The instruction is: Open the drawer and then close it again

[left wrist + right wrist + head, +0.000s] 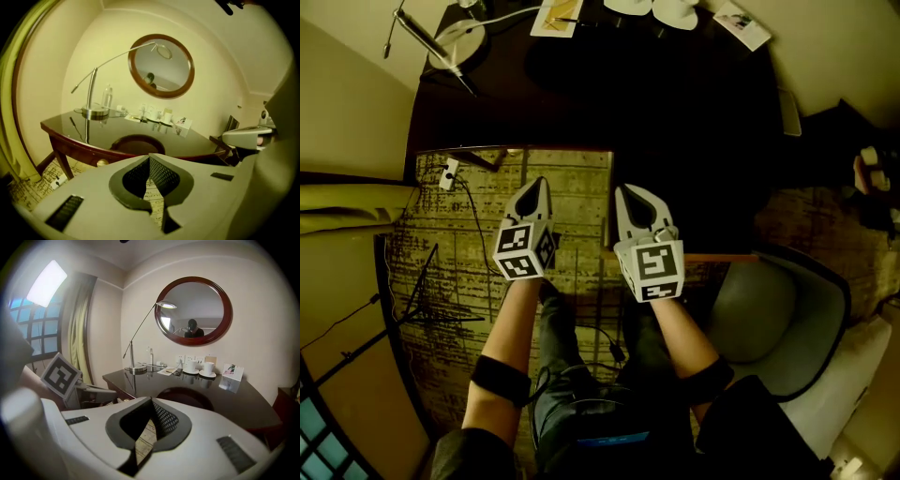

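A person stands at a dark, glossy desk [675,103] in a dim room, seen from above, holding a white two-jaw gripper in each hand over a patterned carpet [572,187]. The left gripper [540,184] and right gripper [624,191] are side by side, both aimed at the desk and tipped a little downward.

Both sets of tongs are pressed together at the tips with nothing between them. Only carpet shows through the slot behind the tips.

The drawer [86,154] sits in the reddish wooden band under the desk top, towards the desk's left end. It is marked by a small brass knob [102,162]. From the left gripper view it looks flush with the wood, so it seems shut. Neither gripper touches it, and both hang well apart from the desk's edge.

On the desk top, towards the wall, stand a thin-armed lamp [93,110], cups and cards, with a round mirror [161,65] above them. A grey chair [778,319] is to the person's right.

The task appears to be at its very start, with the grippers approaching and the drawer not yet opened. The next move probably calls for one gripper, likely the left, to spread its tongs and drop to the knob. It would then pinch the knob squarely and pull straight back.
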